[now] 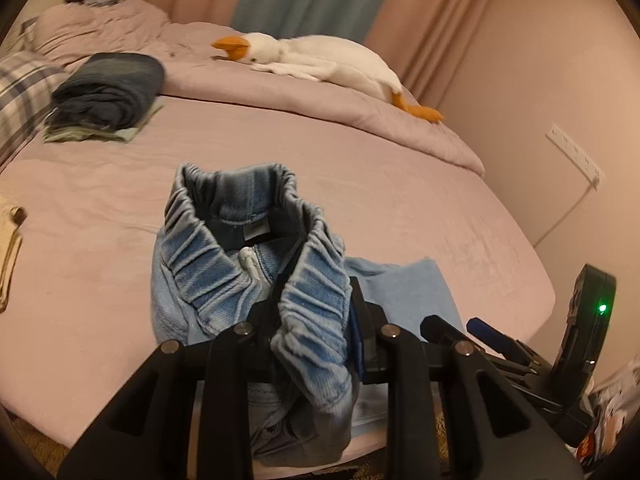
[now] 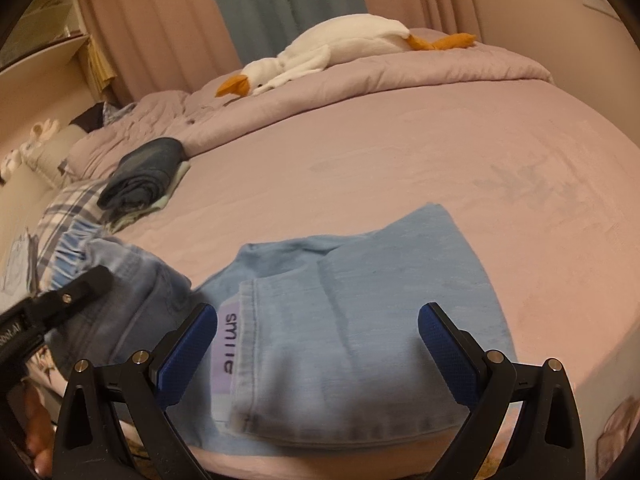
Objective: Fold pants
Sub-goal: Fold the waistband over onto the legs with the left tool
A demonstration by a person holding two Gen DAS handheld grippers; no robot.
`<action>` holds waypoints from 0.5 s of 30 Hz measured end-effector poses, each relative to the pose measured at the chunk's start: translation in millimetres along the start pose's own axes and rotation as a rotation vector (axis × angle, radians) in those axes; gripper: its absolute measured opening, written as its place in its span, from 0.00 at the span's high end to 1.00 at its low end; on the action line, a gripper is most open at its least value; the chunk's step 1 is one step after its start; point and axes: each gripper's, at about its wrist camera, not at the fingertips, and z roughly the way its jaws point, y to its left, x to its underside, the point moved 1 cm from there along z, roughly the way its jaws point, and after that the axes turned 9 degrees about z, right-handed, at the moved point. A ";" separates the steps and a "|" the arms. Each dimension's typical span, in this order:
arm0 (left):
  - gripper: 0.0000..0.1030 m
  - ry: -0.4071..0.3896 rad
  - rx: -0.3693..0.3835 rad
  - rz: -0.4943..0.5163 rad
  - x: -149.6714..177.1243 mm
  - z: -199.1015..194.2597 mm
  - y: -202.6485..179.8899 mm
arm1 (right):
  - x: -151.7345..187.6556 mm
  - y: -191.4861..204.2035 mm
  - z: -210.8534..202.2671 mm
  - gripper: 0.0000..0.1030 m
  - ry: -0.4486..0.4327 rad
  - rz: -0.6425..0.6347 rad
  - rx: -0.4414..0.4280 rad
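Light blue denim pants lie at the near edge of the pink bed. In the left wrist view my left gripper (image 1: 312, 344) is shut on their elastic waistband (image 1: 240, 240) and holds it raised off the bed, bunched and open toward the camera. In the right wrist view the folded legs (image 2: 360, 320) lie flat, with a "smile" label (image 2: 226, 344) near the left pad. My right gripper (image 2: 316, 348) is open, its blue pads on either side of the folded legs. The left gripper (image 2: 68, 300) shows at the left, holding the waistband (image 2: 76, 256).
A stack of folded dark clothes (image 1: 108, 92) sits at the far left of the bed (image 1: 360, 184). A white goose plush (image 1: 320, 60) lies on the rumpled quilt at the back. A plaid pillow (image 1: 24, 92) is at the left. Wall and curtains stand behind.
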 end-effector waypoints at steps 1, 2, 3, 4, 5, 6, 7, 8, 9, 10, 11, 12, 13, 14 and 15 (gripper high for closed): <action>0.75 0.012 0.002 0.017 -1.4 7.4 -4.7 | -0.3 -2.4 -0.2 0.03 -0.001 0.005 0.004; 0.75 0.023 0.005 0.028 -1.5 13.0 -7.8 | -0.5 -5.2 -0.7 0.03 0.001 0.009 0.008; 0.75 0.040 0.011 0.037 -1.4 20.5 -11.5 | -0.9 -8.2 -0.7 0.03 0.003 0.018 0.016; 0.75 0.050 0.018 0.041 -1.6 26.4 -12.9 | -0.9 -10.3 -1.0 0.03 0.004 0.024 0.020; 0.75 0.062 0.025 0.046 -0.7 30.6 -14.8 | -0.8 -12.6 -1.3 0.03 0.005 0.028 0.023; 0.74 0.073 0.042 0.052 -0.3 35.2 -16.4 | -1.0 -15.3 -2.1 0.03 0.007 0.030 0.024; 0.71 0.088 0.069 0.049 1.0 39.0 -16.7 | -0.8 -17.3 -2.1 0.03 0.009 0.033 0.026; 0.71 0.096 0.094 0.040 1.8 40.6 -17.5 | -0.8 -19.4 -2.0 0.03 0.011 0.035 0.029; 0.68 0.101 0.122 0.027 1.6 41.2 -18.1 | -0.8 -21.7 -1.6 0.03 0.016 0.037 0.035; 0.63 0.095 0.168 0.007 1.4 39.7 -18.7 | -0.8 -23.8 -1.2 0.03 0.020 0.040 0.041; 0.61 0.092 0.209 -0.009 1.3 38.1 -19.6 | -1.0 -25.6 -1.2 0.03 0.022 0.042 0.045; 0.53 0.096 0.237 -0.020 1.6 36.3 -22.8 | -1.0 -27.7 -1.7 0.03 0.022 0.044 0.050; 0.47 0.100 0.246 -0.019 0.8 36.2 -26.6 | -1.1 -29.0 -2.1 0.03 0.021 0.045 0.051; 0.45 0.098 0.246 -0.011 0.5 34.0 -29.8 | -1.3 -29.8 -2.8 0.03 0.020 0.045 0.052; 0.42 0.092 0.239 0.004 0.0 30.4 -34.0 | -1.4 -30.5 -3.8 0.03 0.018 0.045 0.053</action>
